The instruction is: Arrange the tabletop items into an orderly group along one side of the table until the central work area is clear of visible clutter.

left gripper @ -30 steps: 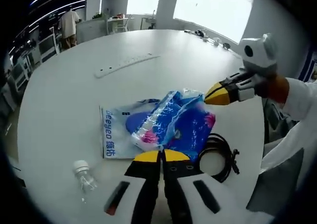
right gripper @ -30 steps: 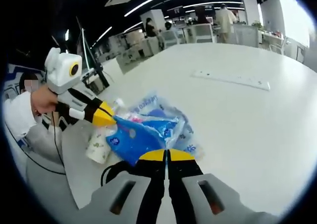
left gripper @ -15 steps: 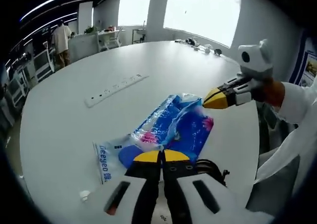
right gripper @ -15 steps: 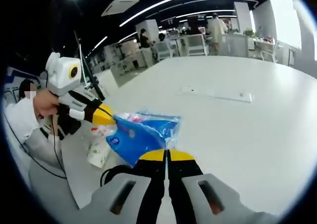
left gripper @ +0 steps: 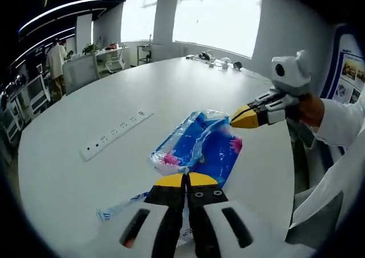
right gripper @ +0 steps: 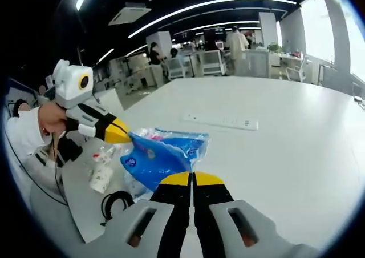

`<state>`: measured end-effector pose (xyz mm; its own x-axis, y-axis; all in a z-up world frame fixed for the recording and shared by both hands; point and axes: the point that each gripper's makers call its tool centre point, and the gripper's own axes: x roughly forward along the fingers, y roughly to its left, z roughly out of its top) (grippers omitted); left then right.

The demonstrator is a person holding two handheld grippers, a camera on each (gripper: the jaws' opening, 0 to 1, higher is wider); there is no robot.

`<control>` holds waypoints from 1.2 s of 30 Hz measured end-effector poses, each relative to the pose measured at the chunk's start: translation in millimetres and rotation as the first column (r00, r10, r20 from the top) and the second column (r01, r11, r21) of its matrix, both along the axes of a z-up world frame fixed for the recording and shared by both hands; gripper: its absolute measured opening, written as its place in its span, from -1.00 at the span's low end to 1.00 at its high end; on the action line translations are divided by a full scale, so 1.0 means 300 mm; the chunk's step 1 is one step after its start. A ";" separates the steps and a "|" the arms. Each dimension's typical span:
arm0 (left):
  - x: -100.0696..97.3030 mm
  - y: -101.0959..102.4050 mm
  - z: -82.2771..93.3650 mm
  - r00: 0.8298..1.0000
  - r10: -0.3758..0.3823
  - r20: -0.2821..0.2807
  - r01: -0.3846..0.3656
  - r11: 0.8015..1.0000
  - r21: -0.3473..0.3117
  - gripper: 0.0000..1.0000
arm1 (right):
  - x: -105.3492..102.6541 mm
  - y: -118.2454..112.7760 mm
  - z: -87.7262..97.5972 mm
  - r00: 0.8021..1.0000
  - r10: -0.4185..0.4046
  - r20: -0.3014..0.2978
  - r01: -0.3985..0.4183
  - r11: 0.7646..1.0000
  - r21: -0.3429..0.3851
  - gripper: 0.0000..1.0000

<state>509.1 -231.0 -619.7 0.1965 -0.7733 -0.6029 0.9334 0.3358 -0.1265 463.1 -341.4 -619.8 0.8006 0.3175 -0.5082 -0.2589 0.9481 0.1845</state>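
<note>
blue bag [left gripper: 199, 146] stretched lengthwise between both grippers' jaws

Big open office. In the left gripper view, bright windows [left gripper: 217, 18] sit at about 12 o'clock with a white pillar [left gripper: 165, 15] between them, and a desk with chairs [left gripper: 108, 55] at 10. The right gripper view has a dark ceiling with long strip lights [right gripper: 228, 9] at 12, an AC vent [right gripper: 128, 15] at 11, and rows of desks [right gripper: 217, 61] below.
</note>
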 end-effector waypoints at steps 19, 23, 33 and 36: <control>0.033 -0.342 -0.047 1.000 -0.029 0.006 0.030 0.999 -0.045 -1.00 | 0.024 -0.320 -0.018 0.996 -0.082 0.028 0.083 0.995 -0.049 -1.00; 0.046 -0.399 -0.102 0.999 -0.037 -0.001 0.037 0.999 -0.027 -1.00 | 0.037 -0.375 -0.069 0.996 -0.092 0.014 0.093 0.995 -0.042 -1.00; 0.070 -0.516 -0.248 0.999 -0.043 -0.025 0.044 0.999 0.025 -1.00 | 0.064 -0.493 -0.208 0.993 -0.116 -0.031 0.115 0.993 -0.026 -1.00; 0.073 -0.537 -0.290 0.999 -0.040 -0.033 0.042 0.998 0.041 -1.00 | 0.070 -0.517 -0.245 0.992 -0.119 -0.043 0.118 0.993 -0.027 -1.00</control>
<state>530.9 -392.1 -706.8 0.1452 -0.7544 -0.6402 0.9422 0.3029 -0.1431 484.0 -496.6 -693.2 0.8082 0.2086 -0.5508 -0.1364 0.9760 0.1695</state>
